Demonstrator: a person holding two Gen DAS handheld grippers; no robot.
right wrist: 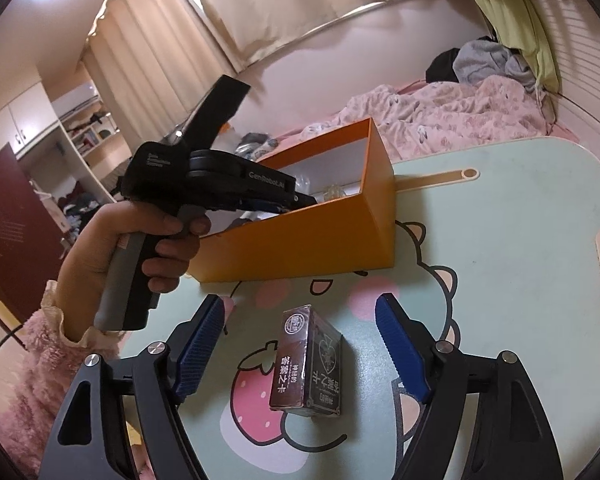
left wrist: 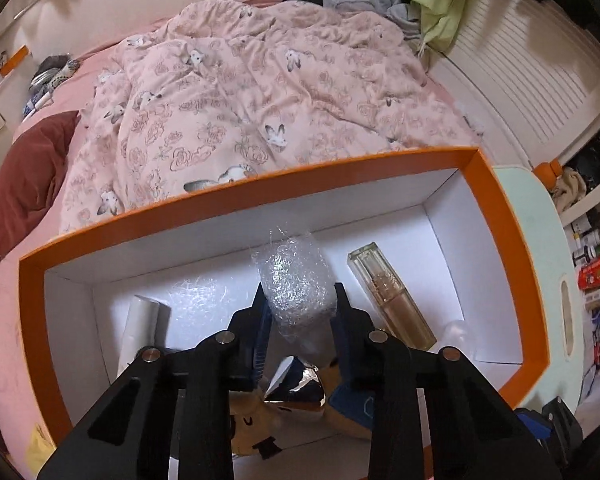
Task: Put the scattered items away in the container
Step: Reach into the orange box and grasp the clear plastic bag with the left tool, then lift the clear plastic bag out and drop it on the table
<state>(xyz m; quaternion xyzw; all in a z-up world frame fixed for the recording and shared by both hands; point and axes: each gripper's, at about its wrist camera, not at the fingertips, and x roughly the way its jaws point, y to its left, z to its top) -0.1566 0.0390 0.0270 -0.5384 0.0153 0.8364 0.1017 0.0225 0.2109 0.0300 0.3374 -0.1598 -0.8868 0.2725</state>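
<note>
The orange box [left wrist: 496,216] held a perfume bottle [left wrist: 392,296] and white tube [left wrist: 140,328]; the left tool [left wrist: 300,300] pinched a bubble-wrap bundle [left wrist: 296,280] over it. The right tool [right wrist: 300,344] was spread around a card box [right wrist: 306,360] on the bench [right wrist: 500,220].

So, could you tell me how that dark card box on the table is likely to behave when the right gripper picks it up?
The card box looks stiff and flat-sided, so the open right gripper should clamp it squarely. Its glossy wrap may be a bit slippery. It lies flat on the table, so rolling or tipping seems unlikely.
</note>
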